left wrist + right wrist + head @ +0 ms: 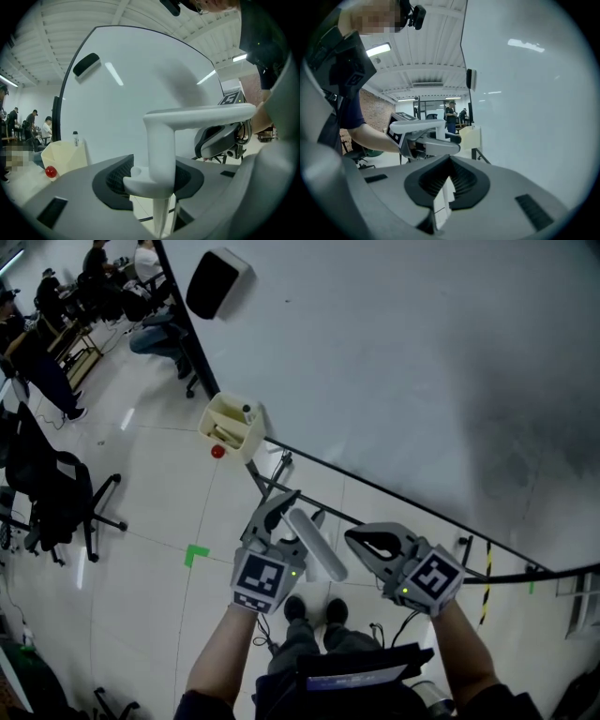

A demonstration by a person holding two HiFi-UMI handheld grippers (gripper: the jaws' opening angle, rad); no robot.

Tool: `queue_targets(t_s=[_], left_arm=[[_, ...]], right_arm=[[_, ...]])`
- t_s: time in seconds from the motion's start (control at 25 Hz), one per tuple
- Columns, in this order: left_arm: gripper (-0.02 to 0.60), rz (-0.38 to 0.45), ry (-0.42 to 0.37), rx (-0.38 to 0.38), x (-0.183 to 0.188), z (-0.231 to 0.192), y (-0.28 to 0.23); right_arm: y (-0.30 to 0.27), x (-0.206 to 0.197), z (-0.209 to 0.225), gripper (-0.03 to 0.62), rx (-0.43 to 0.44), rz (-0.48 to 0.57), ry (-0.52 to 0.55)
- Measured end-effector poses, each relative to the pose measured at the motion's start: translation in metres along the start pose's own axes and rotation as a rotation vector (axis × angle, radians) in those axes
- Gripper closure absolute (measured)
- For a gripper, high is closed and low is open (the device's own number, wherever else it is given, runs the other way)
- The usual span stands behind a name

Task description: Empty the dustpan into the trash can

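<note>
Dustpan's pan hidden; only its white handle (161, 154) shows, clamped in half-open left claw (279, 512). Right claw (450, 161) closed, empty, just right. Cream bin (228, 424), 1 red ball (217, 451) ahead-left, by whiteboard (394, 362).

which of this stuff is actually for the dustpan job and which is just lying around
For the job: white handle in the left gripper; cream bin, likely the trash can.
Lying about: red ball, black eraser, office chair, green tape.

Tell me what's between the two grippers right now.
A white handle, clamped in the left gripper's jaws, stretches across toward the right gripper; the head view shows it.
</note>
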State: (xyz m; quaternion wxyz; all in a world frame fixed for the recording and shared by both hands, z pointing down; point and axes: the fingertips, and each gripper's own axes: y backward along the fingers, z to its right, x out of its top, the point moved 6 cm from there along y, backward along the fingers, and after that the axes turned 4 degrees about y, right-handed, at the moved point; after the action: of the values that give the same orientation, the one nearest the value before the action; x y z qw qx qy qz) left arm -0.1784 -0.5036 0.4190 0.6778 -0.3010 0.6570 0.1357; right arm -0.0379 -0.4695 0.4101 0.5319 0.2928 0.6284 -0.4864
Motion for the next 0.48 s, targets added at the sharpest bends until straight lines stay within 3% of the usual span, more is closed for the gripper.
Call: queue_targets(t_s=[0.48], left_arm=[[0.393, -0.005, 0.007, 0.001, -0.029, -0.028, -0.013]], right_arm=[[-0.024, -0.013, 0.011, 0.579, -0.014, -0.013, -0.043]])
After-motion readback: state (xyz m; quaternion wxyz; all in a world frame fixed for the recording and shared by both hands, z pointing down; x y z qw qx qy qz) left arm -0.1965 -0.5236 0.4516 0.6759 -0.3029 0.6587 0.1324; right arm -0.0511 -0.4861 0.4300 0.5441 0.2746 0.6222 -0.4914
